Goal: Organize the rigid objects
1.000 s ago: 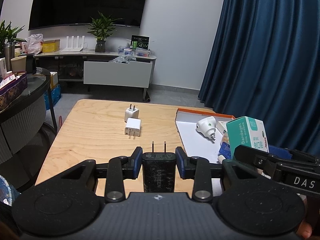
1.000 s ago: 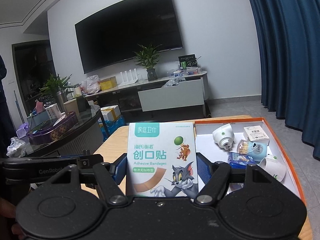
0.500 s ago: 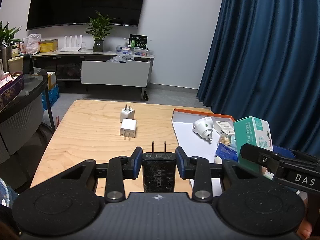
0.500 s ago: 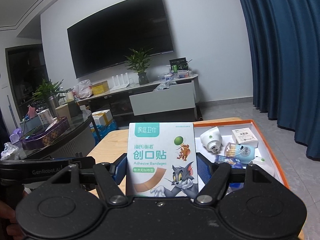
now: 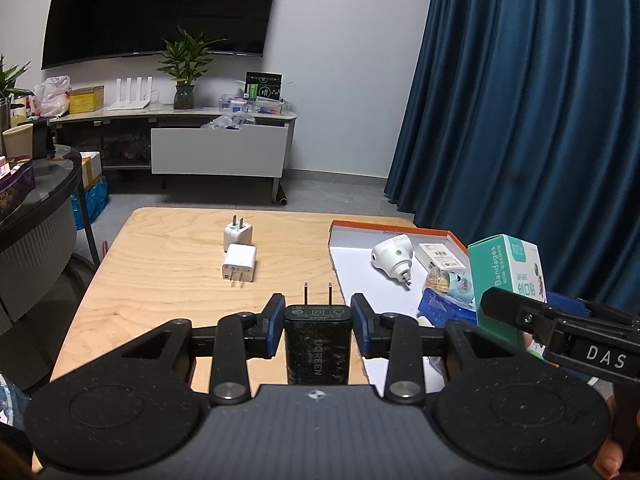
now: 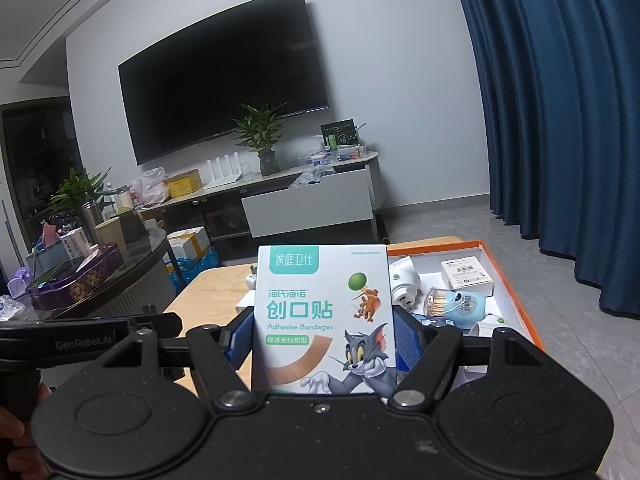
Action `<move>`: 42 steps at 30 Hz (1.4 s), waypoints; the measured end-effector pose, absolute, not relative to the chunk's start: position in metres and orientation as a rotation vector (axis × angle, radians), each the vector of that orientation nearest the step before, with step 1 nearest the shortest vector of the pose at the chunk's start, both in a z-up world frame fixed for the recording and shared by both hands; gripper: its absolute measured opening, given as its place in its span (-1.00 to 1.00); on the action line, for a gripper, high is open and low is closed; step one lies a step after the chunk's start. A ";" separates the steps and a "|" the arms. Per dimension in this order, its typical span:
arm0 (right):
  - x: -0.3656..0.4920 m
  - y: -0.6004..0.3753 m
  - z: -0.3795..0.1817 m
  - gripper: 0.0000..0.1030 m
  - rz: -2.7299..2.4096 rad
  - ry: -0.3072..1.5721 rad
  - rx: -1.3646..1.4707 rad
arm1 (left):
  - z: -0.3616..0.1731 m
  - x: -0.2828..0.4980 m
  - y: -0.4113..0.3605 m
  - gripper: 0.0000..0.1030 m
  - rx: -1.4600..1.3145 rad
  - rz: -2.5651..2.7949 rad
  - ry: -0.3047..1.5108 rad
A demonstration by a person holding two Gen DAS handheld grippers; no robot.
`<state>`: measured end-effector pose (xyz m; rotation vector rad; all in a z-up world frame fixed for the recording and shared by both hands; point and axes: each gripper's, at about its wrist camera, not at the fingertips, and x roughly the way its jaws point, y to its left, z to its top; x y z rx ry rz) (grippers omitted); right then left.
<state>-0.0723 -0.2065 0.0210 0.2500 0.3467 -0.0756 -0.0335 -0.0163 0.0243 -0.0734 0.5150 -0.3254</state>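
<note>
Pinching a black charger (image 5: 318,344) in my left gripper (image 5: 318,322), I hold it above the table (image 5: 160,280), prongs pointing away, just left of the orange-rimmed tray (image 5: 390,230). My right gripper (image 6: 322,338) has its jaws pressed on the sides of an upright bandage box (image 6: 324,316), over the tray's near end. Two white chargers (image 5: 239,254) lie on the table, left of the tray. Inside the tray sit a white plug (image 5: 392,256) and a small white box (image 5: 440,256).
</note>
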 end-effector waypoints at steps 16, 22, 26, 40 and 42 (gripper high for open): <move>-0.077 -0.216 0.023 0.63 -0.099 0.330 0.252 | 0.023 -0.034 -0.020 -0.31 -0.068 -0.340 0.505; -0.081 -0.222 0.025 0.63 -0.114 0.318 0.256 | 0.026 -0.033 -0.023 -0.31 -0.063 -0.342 0.494; -0.080 -0.222 0.024 0.63 -0.119 0.323 0.253 | 0.024 -0.033 -0.024 -0.31 -0.061 -0.342 0.497; -0.066 -0.230 0.019 0.63 -0.168 0.333 0.248 | 0.021 -0.020 -0.038 -0.31 -0.047 -0.389 0.518; -0.065 -0.233 0.018 0.63 -0.180 0.334 0.247 | 0.021 -0.019 -0.041 -0.31 -0.046 -0.398 0.522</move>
